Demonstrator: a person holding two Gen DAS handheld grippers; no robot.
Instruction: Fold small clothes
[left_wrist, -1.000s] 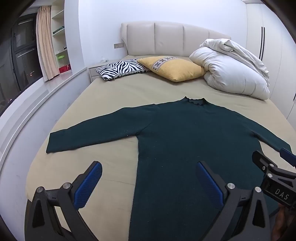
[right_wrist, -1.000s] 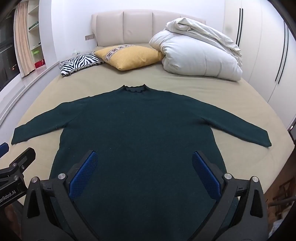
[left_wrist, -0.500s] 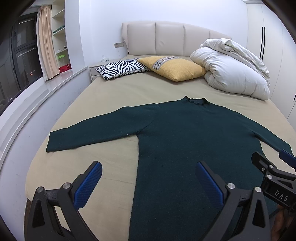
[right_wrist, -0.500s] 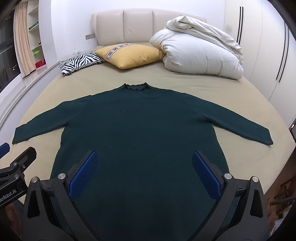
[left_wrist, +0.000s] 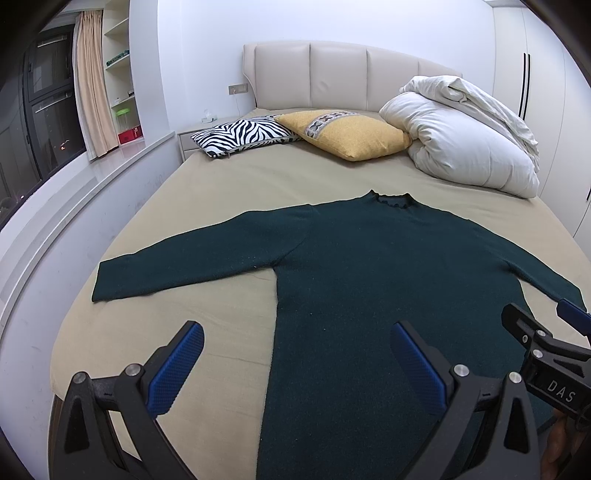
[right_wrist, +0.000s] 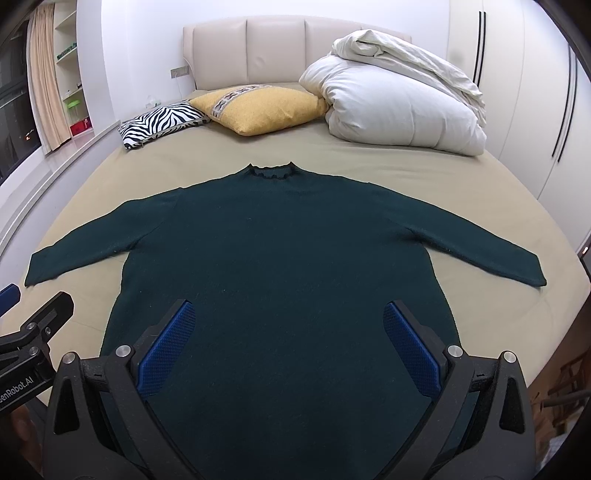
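Observation:
A dark green long-sleeved sweater (left_wrist: 369, 280) (right_wrist: 280, 251) lies flat on the beige bed (left_wrist: 221, 192), collar toward the headboard and both sleeves spread out to the sides. My left gripper (left_wrist: 295, 336) hovers open above the sweater's lower left edge, with nothing between its blue pads. Over the sweater's lower body, my right gripper (right_wrist: 288, 314) is also open and holds nothing. The right gripper's body (left_wrist: 546, 354) shows at the right edge of the left wrist view. At the left edge of the right wrist view I see the left gripper's body (right_wrist: 33, 332).
A zebra pillow (left_wrist: 247, 134), a yellow pillow (left_wrist: 347, 134) and a rolled white duvet (left_wrist: 465, 140) lie by the padded headboard (left_wrist: 332, 77). A white window ledge (left_wrist: 74, 192) runs along the bed's left side. Wardrobe doors (right_wrist: 535, 92) stand on the right.
Both views have shifted slightly, with the sweater sitting a little lower in frame. Both grippers stay open and the sweater has not moved.

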